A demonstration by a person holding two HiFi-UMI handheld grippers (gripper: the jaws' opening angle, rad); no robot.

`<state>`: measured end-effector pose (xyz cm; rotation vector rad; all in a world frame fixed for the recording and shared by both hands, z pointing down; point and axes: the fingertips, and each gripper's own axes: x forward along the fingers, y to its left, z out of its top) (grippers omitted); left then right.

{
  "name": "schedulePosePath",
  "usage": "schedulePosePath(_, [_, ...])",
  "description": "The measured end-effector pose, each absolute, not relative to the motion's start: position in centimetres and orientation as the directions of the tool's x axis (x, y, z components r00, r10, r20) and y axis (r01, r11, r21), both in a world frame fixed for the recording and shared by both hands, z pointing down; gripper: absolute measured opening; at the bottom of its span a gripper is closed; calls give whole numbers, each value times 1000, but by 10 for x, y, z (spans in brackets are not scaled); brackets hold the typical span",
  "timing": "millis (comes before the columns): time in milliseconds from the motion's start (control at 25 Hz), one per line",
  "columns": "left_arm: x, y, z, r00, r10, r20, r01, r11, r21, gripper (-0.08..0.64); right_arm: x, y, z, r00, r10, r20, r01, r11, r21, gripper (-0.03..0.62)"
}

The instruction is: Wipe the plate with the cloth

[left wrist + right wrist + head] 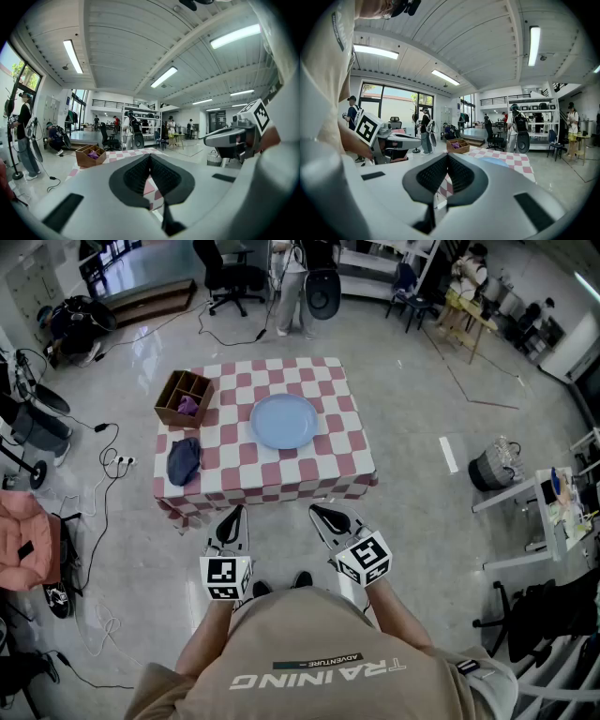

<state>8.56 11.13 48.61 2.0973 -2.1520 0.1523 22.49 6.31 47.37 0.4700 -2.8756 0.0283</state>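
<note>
pink-checked table (323, 442), blue plate (284, 421), glossy grey floor (422, 427)

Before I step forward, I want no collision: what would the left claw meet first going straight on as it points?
Probably the near edge of the checkered table, seen just past the shut left claw; depth is unclear.

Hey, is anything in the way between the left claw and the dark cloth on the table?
Nothing visible. The left claw, shut and empty, is in front of the table, and the dark cloth lies in the open on the left part of the top. The wooden box sits beyond it.
</note>
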Motion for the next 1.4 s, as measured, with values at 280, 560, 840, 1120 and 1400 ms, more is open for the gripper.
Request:
schedulePosePath(280, [95, 110, 483, -16, -987, 162, -1000, 17, 6, 14, 228, 71, 480, -928, -285, 242, -290, 957, 14, 17])
schedulePosePath(560, [100, 113, 484, -16, -985, 169, -1000, 19, 15, 14, 231, 82, 482, -932, -247, 265, -251, 968, 17, 17])
schedulePosePath(840, [90, 116, 488, -14, -986, 168, -1000, 17, 12, 14, 218, 91, 487, -934, -247, 258, -244, 969, 45, 17])
schedulePosePath(1120, [74, 112, 484, -12, -990, 143, -1000, 14, 12, 14, 207, 82, 485, -932, -286, 224, -290, 957, 17, 17])
schedulePosePath(1400, [65, 110, 493, 23, -985, 170, -999, -18, 30, 14, 186, 87, 496, -928, -263, 263, -276, 961, -15, 17])
